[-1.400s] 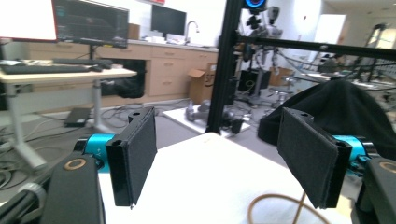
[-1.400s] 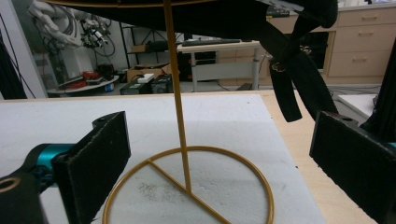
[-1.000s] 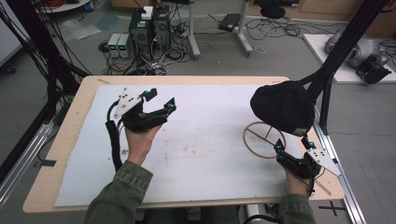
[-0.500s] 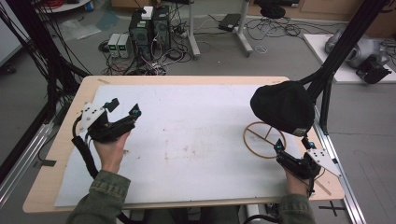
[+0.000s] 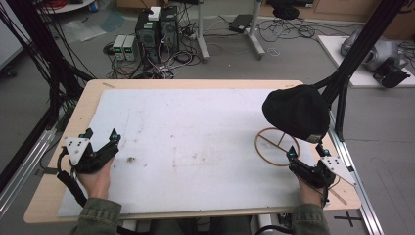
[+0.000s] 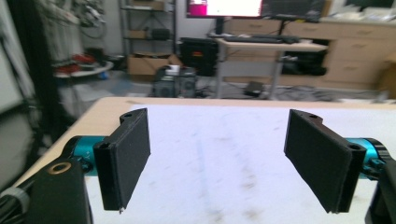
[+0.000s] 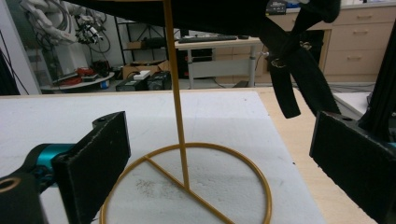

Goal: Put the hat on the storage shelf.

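The hat stand (image 7: 184,154) sits just ahead of the right gripper (image 5: 304,157), apparently untouched, jaws wide and empty.

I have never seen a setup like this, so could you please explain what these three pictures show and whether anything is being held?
A person sits at a table with a hand-held gripper in each hand; there is no robot arm. The high view looks down from above: the left gripper is at the table's left edge, the right gripper near the right edge. The other two pictures come from cameras riding on the grippers, looking along their black fingers. A white sheet covers the table. On it stands a gold wire stand with a ring base, carrying a black cap. Both grippers are open and hold nothing; the right one points at the stand's base.
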